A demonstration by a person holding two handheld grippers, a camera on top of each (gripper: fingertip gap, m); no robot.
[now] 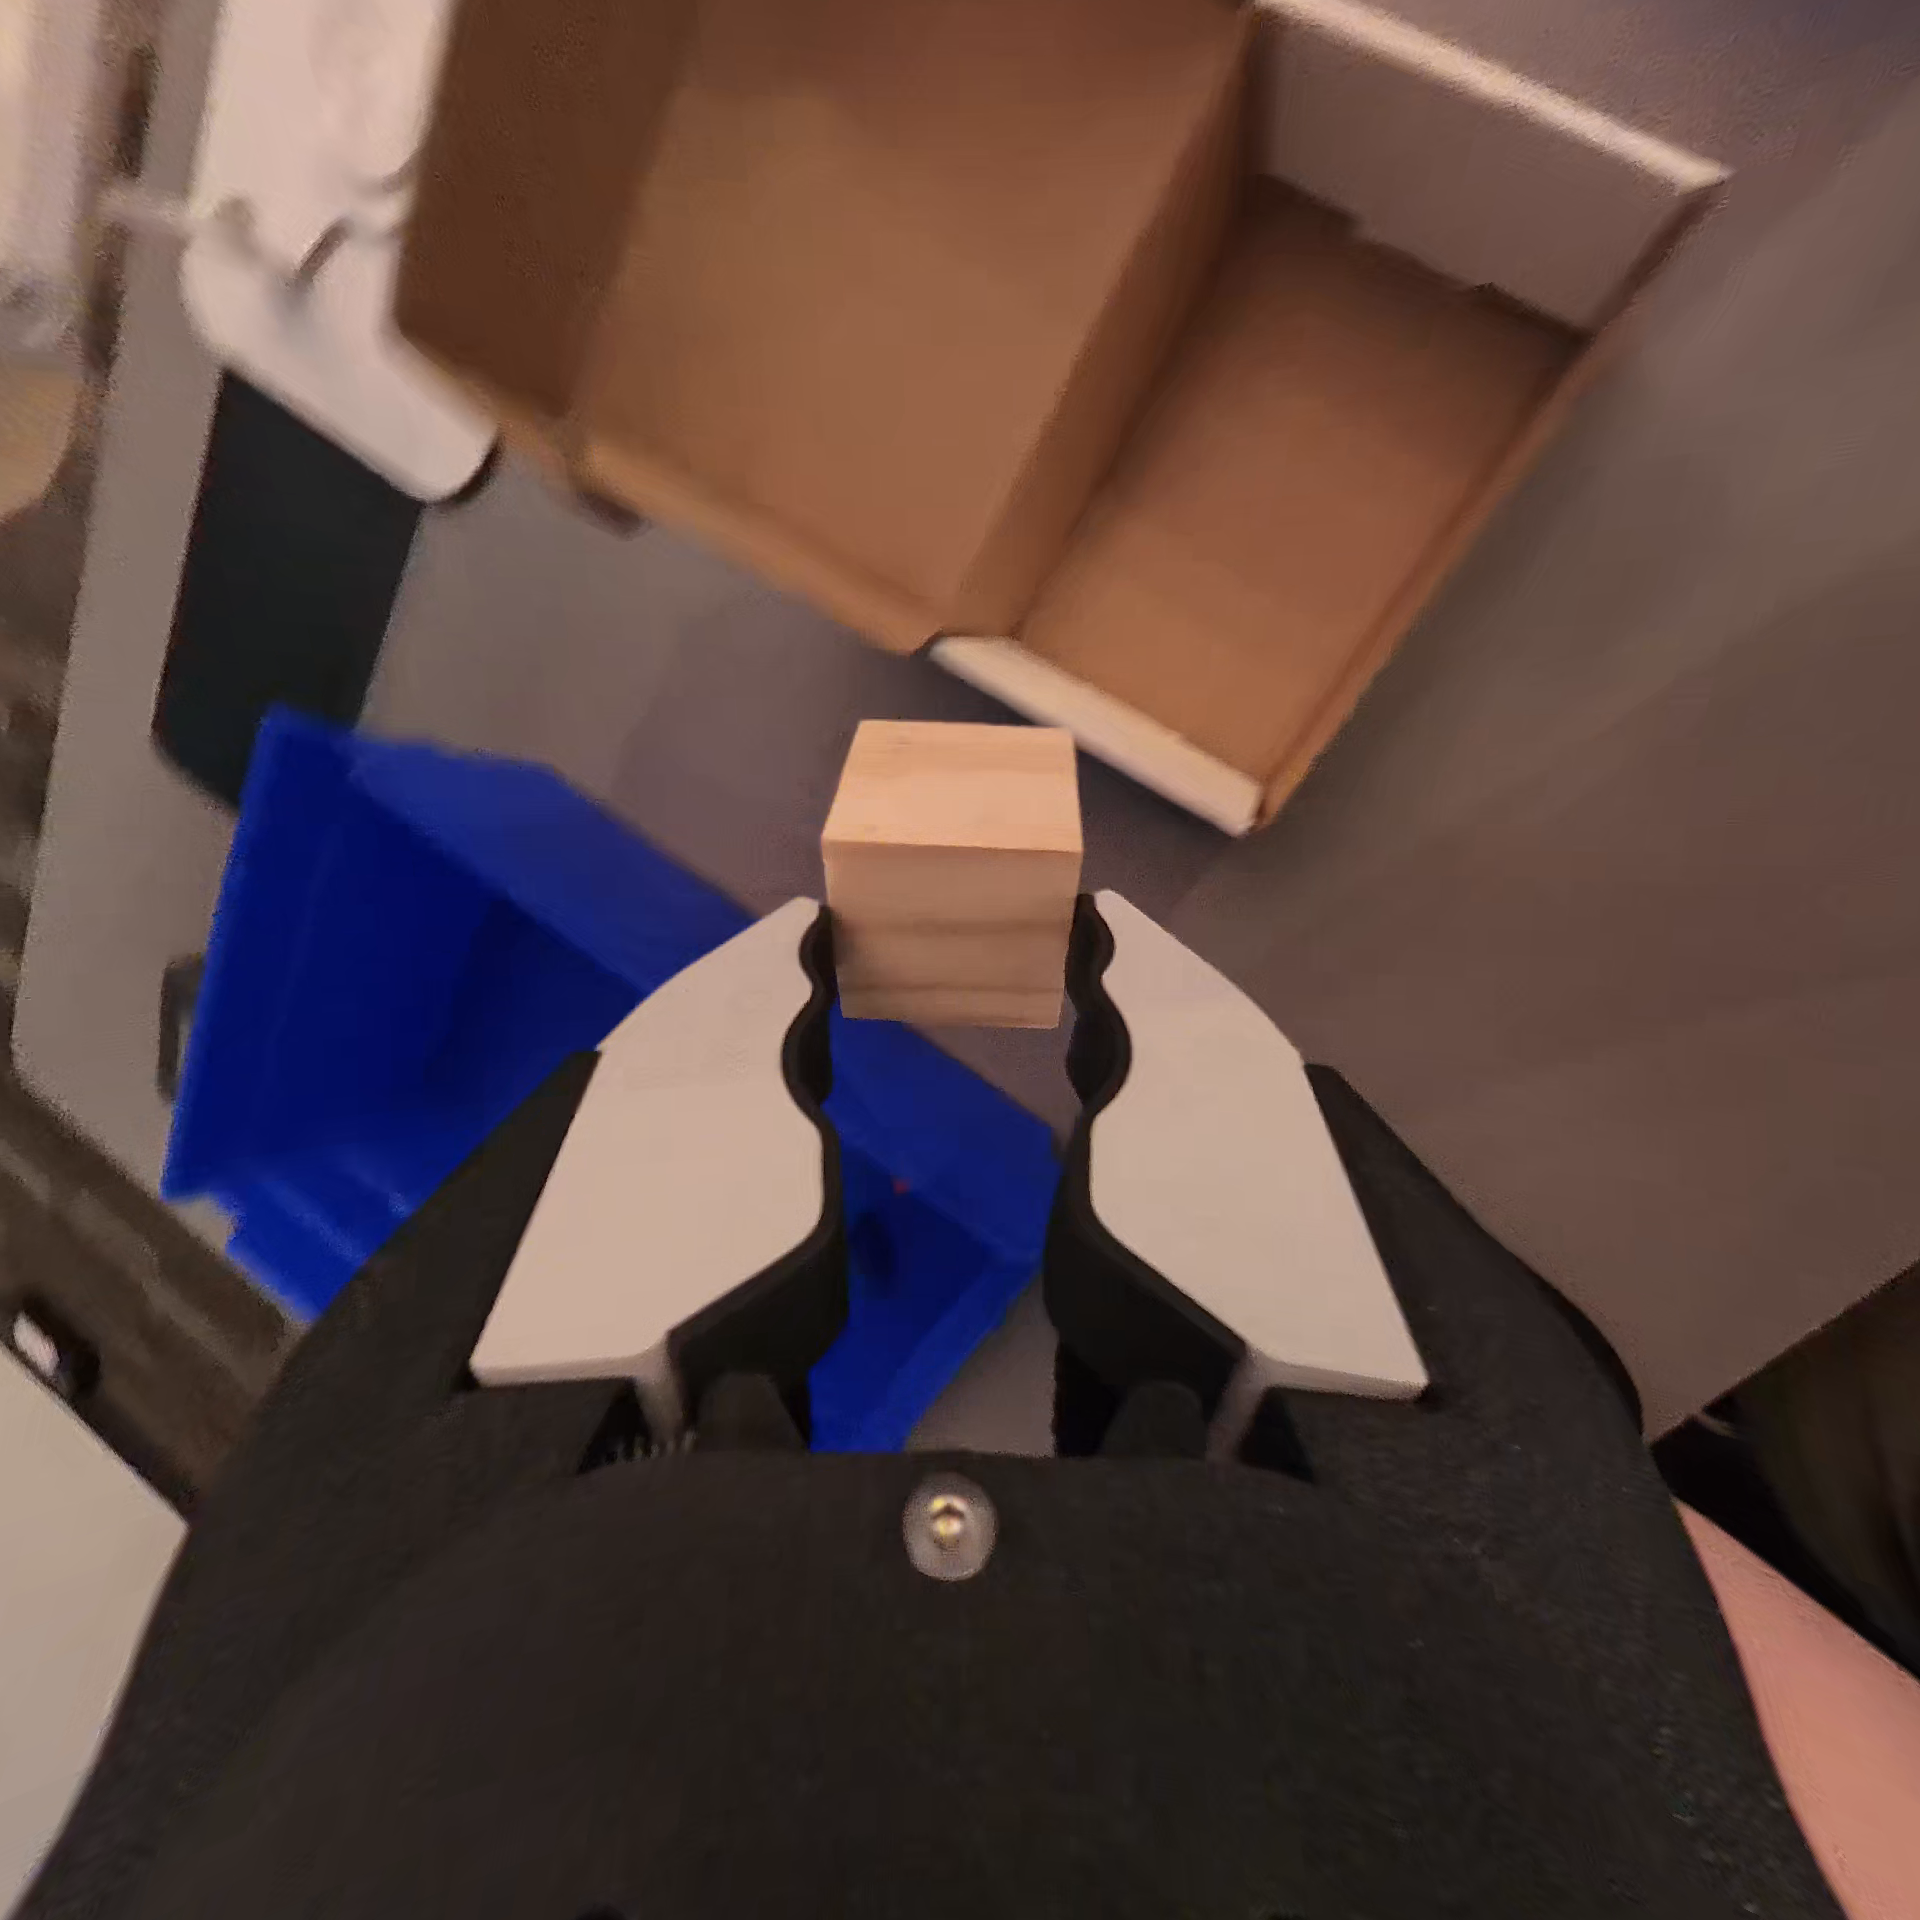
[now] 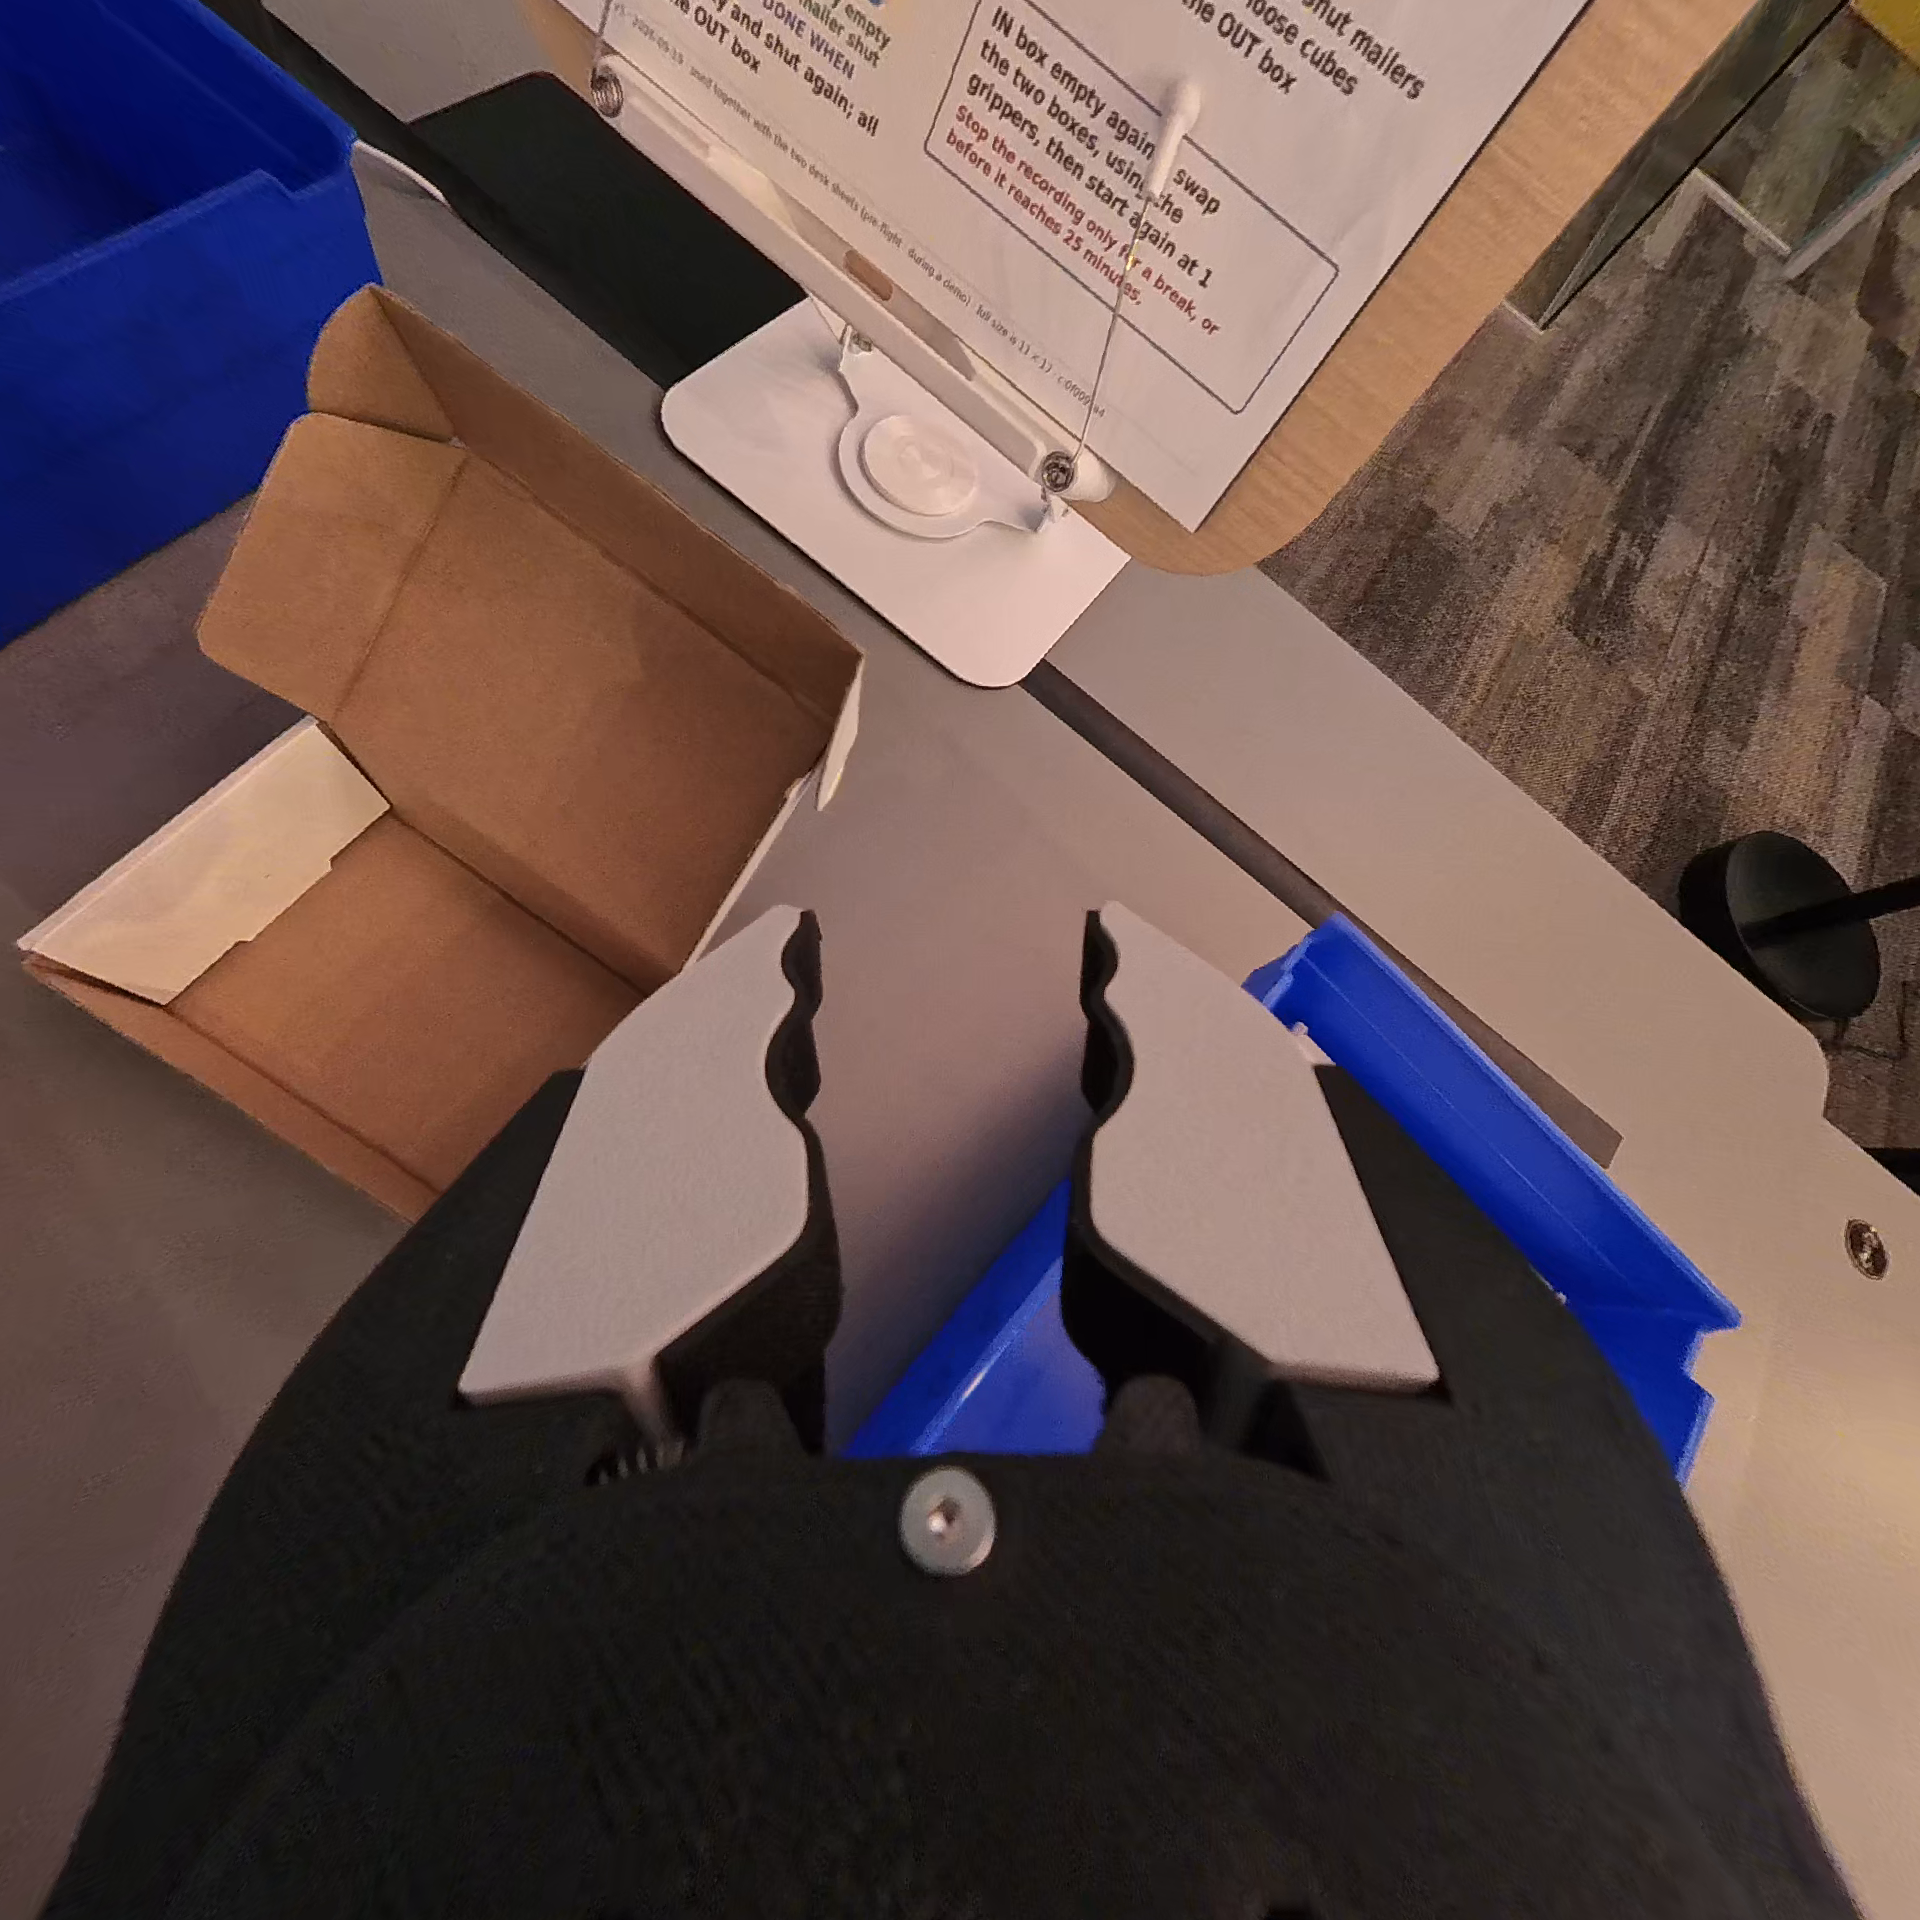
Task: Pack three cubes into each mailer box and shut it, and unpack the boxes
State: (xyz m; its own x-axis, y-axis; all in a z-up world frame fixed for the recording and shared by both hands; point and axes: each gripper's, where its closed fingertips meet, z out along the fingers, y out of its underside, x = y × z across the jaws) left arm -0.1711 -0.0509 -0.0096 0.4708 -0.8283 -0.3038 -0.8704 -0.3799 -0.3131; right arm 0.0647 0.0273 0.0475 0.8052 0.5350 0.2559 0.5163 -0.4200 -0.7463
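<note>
Grey tabletop point(image 2: 966, 831), open mailer box point(image 1: 1195, 468) as landmark, wooden cube point(image 1: 951, 883) clamped by left gripper point(image 1: 951, 961) short of it, right gripper point(image 2: 945, 977) parted and empty beside it, blue bin point(image 2: 1455, 1143) and instruction sheet stand point(image 2: 935, 499) shown only in right view.

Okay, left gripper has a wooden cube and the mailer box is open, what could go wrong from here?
1. The left gripper pinches the wooden cube only at the tips of its jaws, with most of the cube sticking out beyond them, so it may twist or slip out.
2. The open mailer box has its lid standing up along the far side; a cube carried in too far could knock it.
3. The cube hangs above the grey table, between the blue bin and the box; dropped here, it lands outside both.
</note>
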